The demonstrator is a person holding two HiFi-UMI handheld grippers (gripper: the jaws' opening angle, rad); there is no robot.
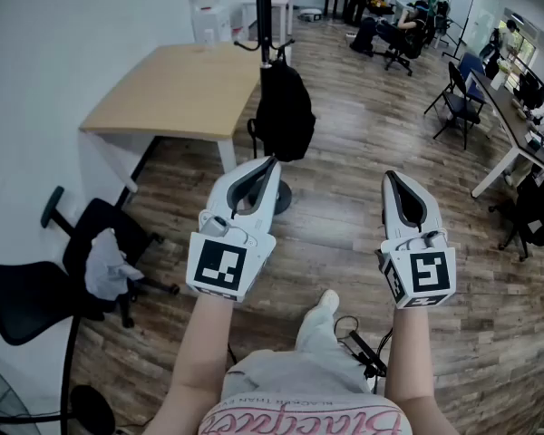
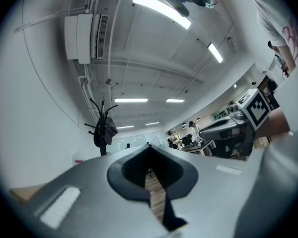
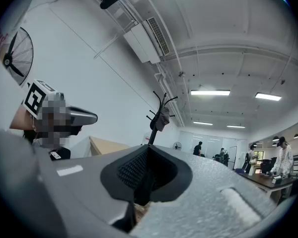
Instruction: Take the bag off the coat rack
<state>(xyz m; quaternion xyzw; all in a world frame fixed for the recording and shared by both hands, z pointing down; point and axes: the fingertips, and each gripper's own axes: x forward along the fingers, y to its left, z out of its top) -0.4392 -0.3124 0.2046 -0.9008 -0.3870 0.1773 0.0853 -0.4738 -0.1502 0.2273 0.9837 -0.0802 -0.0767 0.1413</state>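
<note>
A black bag (image 1: 284, 111) hangs from the dark coat rack (image 1: 263, 16), just beyond a wooden table. Both grippers are held side by side in front of the rack, short of the bag and touching nothing. My left gripper (image 1: 270, 163) is shut and empty, its tip just below the bag. My right gripper (image 1: 390, 177) is also shut and empty, off to the bag's right. In the left gripper view the rack (image 2: 103, 128) stands ahead to the left, beyond the closed jaws. The right gripper view shows the rack's top (image 3: 159, 114) with a cloth item on its hooks.
The wooden table (image 1: 177, 89) stands left of the rack. Black office chairs (image 1: 100, 243) are at the lower left, one with a cloth on it. More chairs (image 1: 461, 98) and a desk (image 1: 517, 130) are at the right, with people seated at the back. A cable (image 1: 363, 343) lies by my feet.
</note>
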